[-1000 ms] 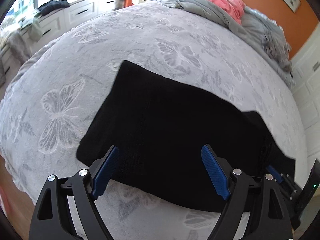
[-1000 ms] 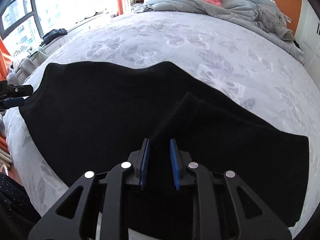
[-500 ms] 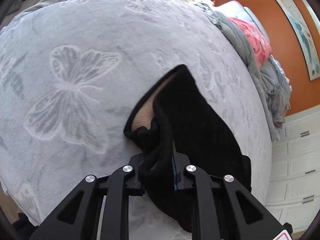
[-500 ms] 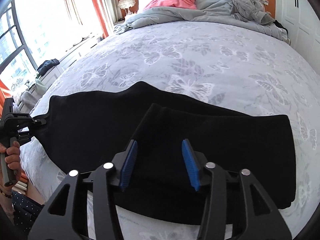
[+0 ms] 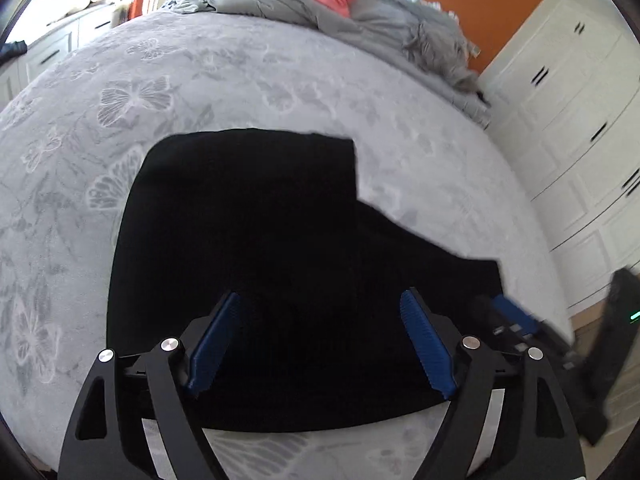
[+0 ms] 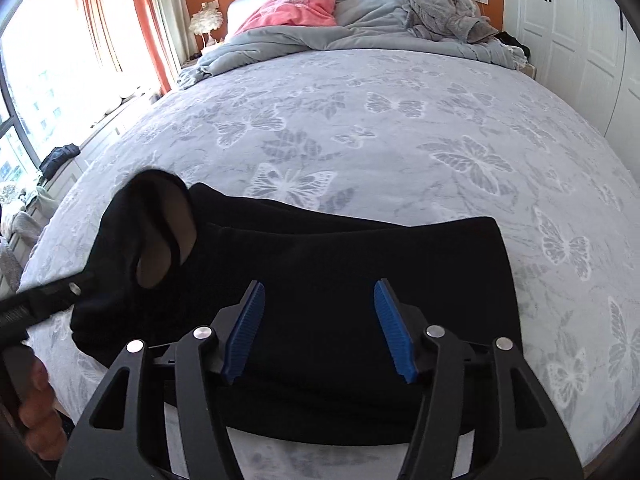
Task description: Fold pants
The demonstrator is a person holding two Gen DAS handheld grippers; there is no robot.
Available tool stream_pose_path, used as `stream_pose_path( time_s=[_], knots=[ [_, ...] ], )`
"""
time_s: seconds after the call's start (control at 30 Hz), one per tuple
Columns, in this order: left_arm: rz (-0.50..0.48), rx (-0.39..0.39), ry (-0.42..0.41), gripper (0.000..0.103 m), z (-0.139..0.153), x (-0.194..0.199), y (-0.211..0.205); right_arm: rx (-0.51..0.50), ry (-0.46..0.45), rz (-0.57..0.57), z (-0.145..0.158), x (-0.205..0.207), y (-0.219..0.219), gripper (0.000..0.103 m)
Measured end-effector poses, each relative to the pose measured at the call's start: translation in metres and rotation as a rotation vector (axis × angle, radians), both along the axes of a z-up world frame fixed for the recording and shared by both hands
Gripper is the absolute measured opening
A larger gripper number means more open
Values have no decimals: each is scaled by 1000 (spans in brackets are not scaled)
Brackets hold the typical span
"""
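Note:
Black pants (image 5: 280, 248) lie folded on a grey butterfly-print bedspread (image 5: 160, 80), near its front edge. My left gripper (image 5: 320, 340) is open and empty, just above the near part of the pants. My right gripper (image 6: 320, 328) is open and empty, over the near edge of the pants (image 6: 360, 264). In the right wrist view the left end of the pants (image 6: 160, 224) is raised and shows a tan lining, with the left gripper's body (image 6: 36, 304) at it. The right gripper's blue fingers (image 5: 516, 312) show at the right in the left wrist view.
A rumpled grey duvet (image 6: 360, 24) and a pink blanket (image 6: 296, 8) lie at the head of the bed. White wardrobe doors (image 5: 580, 128) stand to the right. A window with orange curtains (image 6: 100, 20) and a low white cabinet (image 6: 60, 160) are on the left.
Half a second ago my left gripper was shut on the pants' end; now it is open over the folded pants. My right gripper stays open and has shifted slightly.

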State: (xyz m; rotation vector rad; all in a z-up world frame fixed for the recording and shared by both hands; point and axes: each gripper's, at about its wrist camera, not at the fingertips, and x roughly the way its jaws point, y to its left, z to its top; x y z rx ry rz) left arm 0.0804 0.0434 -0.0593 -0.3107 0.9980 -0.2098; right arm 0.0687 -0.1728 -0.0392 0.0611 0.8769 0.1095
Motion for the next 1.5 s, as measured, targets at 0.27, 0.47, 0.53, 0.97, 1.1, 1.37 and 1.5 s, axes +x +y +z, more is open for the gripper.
stream_pose_path(
  time_s=[0.27,0.47,0.53,0.97,1.1,1.37,1.5],
  knots=[
    [-67,232,-148,86,14,-56,-37,176,34,101,5,-3,-3,63],
    [-13,324,-164,86,16,-63,-1,334,102,257,-2,7,42,63],
    [33,321,-122,86,14,-64,16,359,140,280,-10,14,59,63],
    [168,363,-31,86,-7,-77,106,427,213,256,-46,42,111,27],
    [189,370,6,86,-16,-78,121,419,202,239,-51,43,109,20],
    [196,390,12,86,-19,-81,123,408,205,237,-58,45,116,27],
    [183,397,9,86,-18,-78,115,374,156,264,-48,42,125,18]
  ],
)
